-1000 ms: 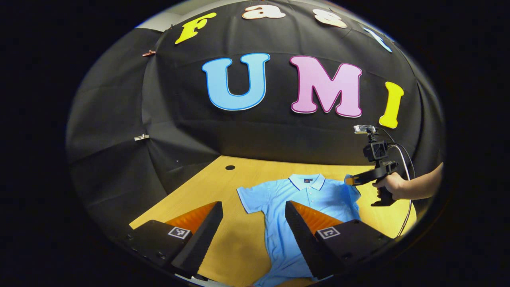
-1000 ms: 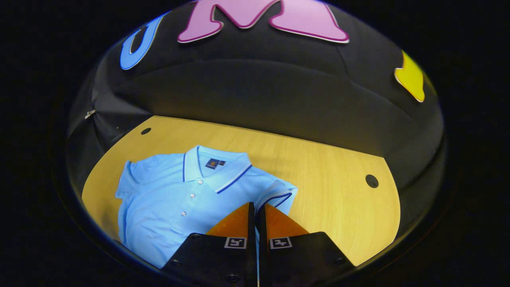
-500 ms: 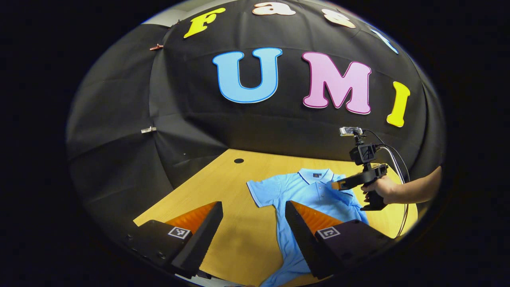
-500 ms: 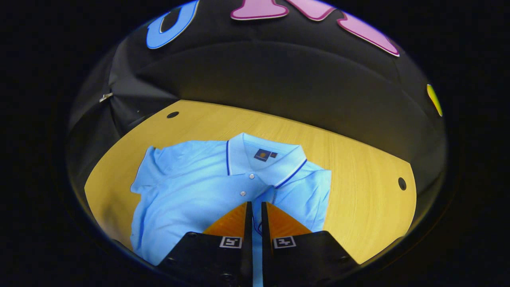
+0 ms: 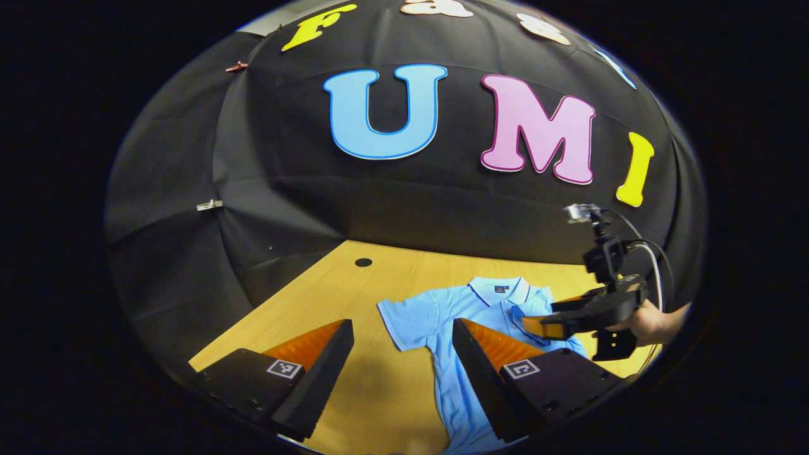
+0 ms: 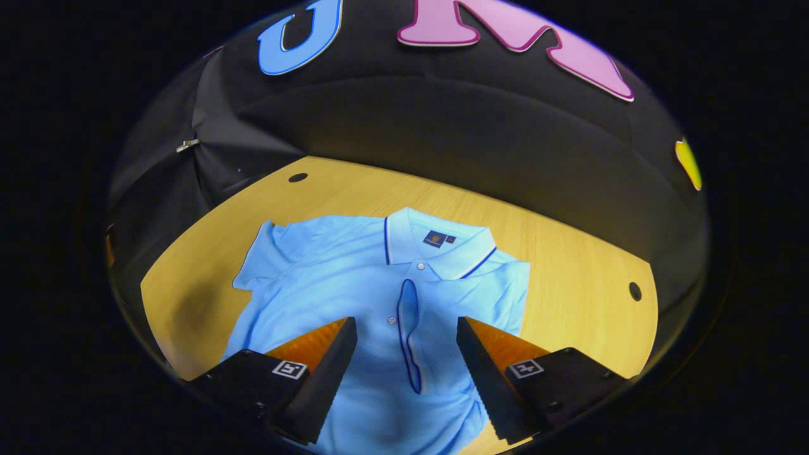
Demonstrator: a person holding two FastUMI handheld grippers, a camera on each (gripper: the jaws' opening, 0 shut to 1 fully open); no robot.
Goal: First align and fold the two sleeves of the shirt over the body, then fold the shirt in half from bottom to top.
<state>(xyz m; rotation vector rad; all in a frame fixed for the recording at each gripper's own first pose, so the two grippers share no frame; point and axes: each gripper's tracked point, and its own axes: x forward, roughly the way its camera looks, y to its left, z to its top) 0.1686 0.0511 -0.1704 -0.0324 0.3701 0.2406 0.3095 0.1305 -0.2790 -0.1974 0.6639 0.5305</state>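
Now the blue polo shirt (image 6: 354, 303) lies flat on the desk (image 6: 569, 278), one sleeve (image 6: 409, 335) folded over. Both the right tool (image 6: 407, 354) and left tool (image 5: 402, 354) gape wide, holding nothing. Next, I think, grab the other sleeve (image 5: 404, 316).

The polo shirt (image 6: 354, 284) is showing as a soft knit cloth with a matt face, lying in slight wrinkles, its collar (image 6: 442, 246) and folded sleeve cuff (image 6: 409, 335) edged in a darker woven trim; small glossy buttons (image 6: 418, 266) are sitting on the placket. The table (image 6: 569, 278) is looking like smooth light wood or wood laminate with a fine grain and a faint sheen. The booth's wall (image 5: 284, 189) is hanging as matt, creased cloth. The right gripper (image 5: 537, 324) is appearing as hard matt plastic, and its cable (image 5: 657, 259) is looking like smooth rubbery sheath.
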